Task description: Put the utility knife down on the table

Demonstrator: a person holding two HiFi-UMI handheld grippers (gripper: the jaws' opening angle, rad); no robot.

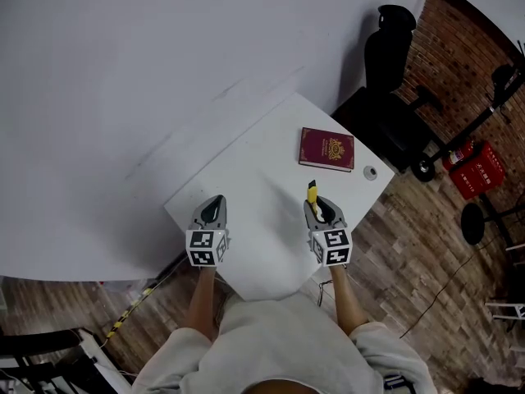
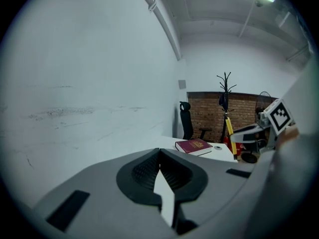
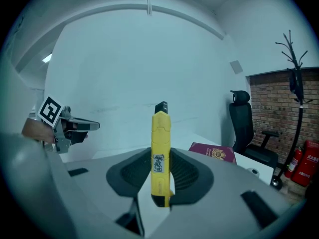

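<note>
Yellow utility knife (image 3: pixel 160 133) — one — clamped in right claw (image 3: pixel 161 156); left claw (image 2: pixel 159 152) closed, empty.

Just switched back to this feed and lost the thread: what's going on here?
A person stands at a white table with a gripper in each hand. The right tongs are clamped on a yellow utility knife, which points forward over the table and has not been set down. The left tongs are closed on nothing. A maroon book lies flat at the table's far side.
</note>
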